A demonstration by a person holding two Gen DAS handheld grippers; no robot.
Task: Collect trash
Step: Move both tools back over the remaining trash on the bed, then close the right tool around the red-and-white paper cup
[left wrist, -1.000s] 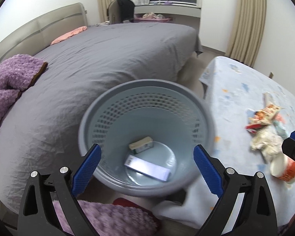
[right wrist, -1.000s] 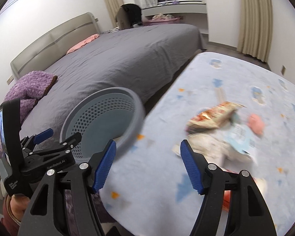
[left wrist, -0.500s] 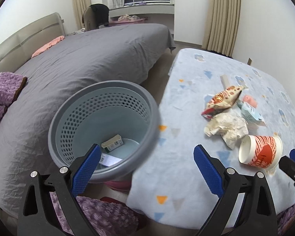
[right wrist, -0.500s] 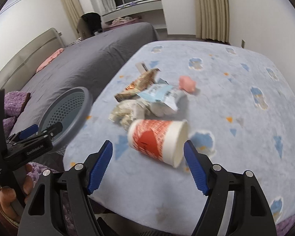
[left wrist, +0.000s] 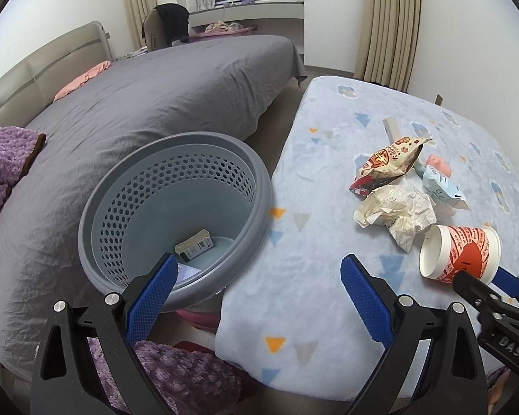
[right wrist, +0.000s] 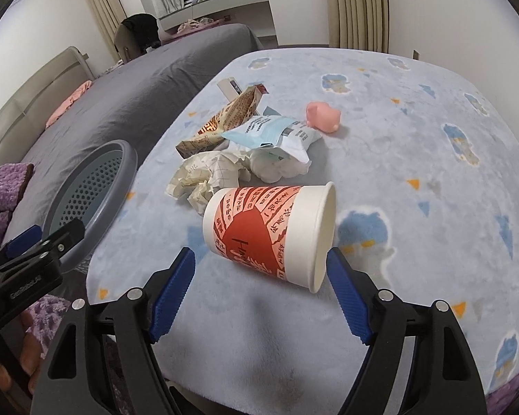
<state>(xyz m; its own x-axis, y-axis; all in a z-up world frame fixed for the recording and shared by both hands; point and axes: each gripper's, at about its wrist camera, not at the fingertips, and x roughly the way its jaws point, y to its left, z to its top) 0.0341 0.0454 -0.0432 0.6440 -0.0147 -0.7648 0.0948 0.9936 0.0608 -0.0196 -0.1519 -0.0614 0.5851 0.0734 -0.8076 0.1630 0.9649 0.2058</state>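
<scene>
- We see the right tool [right wrist: 259, 276] with its blue ribbed pads spread wide and opening further; the paper cup [right wrist: 270, 231] lies between them, and neither pad presses on it.
- We see the left tool [left wrist: 256, 294] wide open too, nothing between its pads, hanging over the edge of the counter [left wrist: 311, 311] beside the basket [left wrist: 176, 218].
- The cup lies on its side on the counter: white paper with a rolled rim, a red and pink printed band with dark lettering, its round mouth turned to the right in the right wrist view.
- Just behind the cup sits a crumpled ball of lined paper [right wrist: 204, 176], creased and cream-coloured, touching it or nearly so.
- Beyond the cup lie a pale blue plastic wrapper [right wrist: 273, 131], a glossy brown and orange snack bag [right wrist: 225, 121], and a small smooth pink toy [right wrist: 323, 117].
- The counter wears a fleecy light-blue cover with small triangles.
- Left of the cup, off the counter's edge, stands the round grey-blue plastic basket with perforated walls; a small carton [left wrist: 193, 243] lies in its bottom.
- Behind the basket stretches the bed [left wrist: 155, 97] under a wrinkled grey sheet.
</scene>
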